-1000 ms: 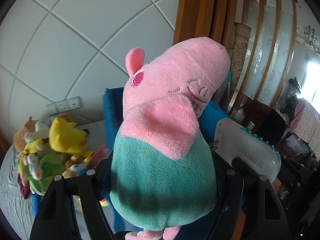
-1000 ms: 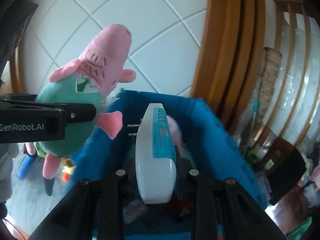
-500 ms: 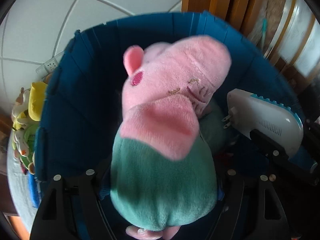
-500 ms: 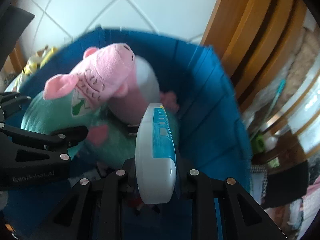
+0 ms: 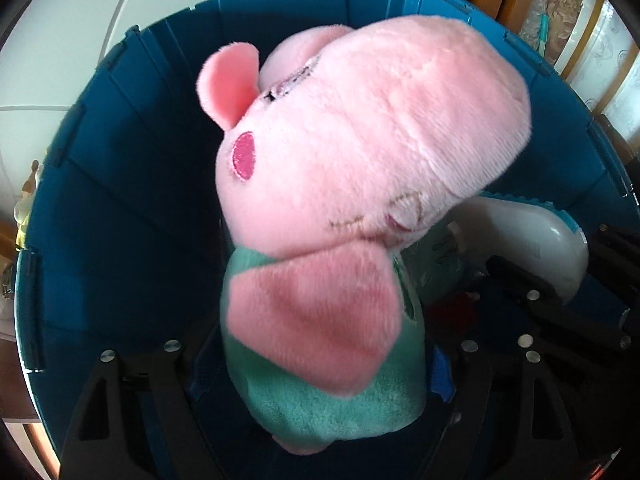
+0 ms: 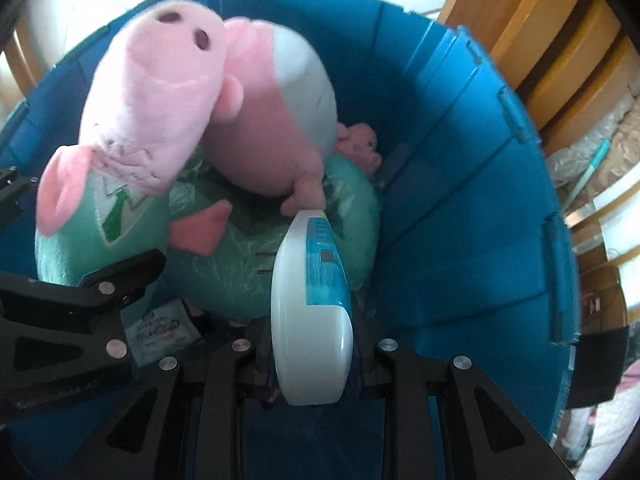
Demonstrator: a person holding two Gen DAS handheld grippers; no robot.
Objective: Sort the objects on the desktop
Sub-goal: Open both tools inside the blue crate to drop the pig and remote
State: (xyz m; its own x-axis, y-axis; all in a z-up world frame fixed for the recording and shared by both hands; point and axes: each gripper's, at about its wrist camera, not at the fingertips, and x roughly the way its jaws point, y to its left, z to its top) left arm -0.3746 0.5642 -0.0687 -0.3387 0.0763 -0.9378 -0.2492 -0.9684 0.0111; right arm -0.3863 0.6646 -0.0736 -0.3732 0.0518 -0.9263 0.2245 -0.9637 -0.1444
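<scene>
My left gripper point(image 5: 320, 392) is shut on a pink pig plush in a green outfit point(image 5: 352, 184) and holds it inside the blue bin point(image 5: 120, 208). The same plush shows in the right wrist view point(image 6: 148, 92), with the left gripper's black fingers point(image 6: 100, 292) under it. My right gripper point(image 6: 312, 356) is shut on a white and blue plug-in device point(image 6: 312, 304), also inside the bin point(image 6: 460, 184). The device shows in the left wrist view point(image 5: 532, 248).
A second pink pig plush point(image 6: 280, 120) and a green bagged cushion point(image 6: 304, 232) lie in the bin. A small labelled packet point(image 6: 164, 328) lies lower down. Wooden slats point(image 6: 560, 40) stand behind the bin, and a white tiled wall point(image 5: 60, 40).
Both grippers have moved from above the bin's rim down into the bin, each carrying its object. The plush has tilted toward the other toys.
</scene>
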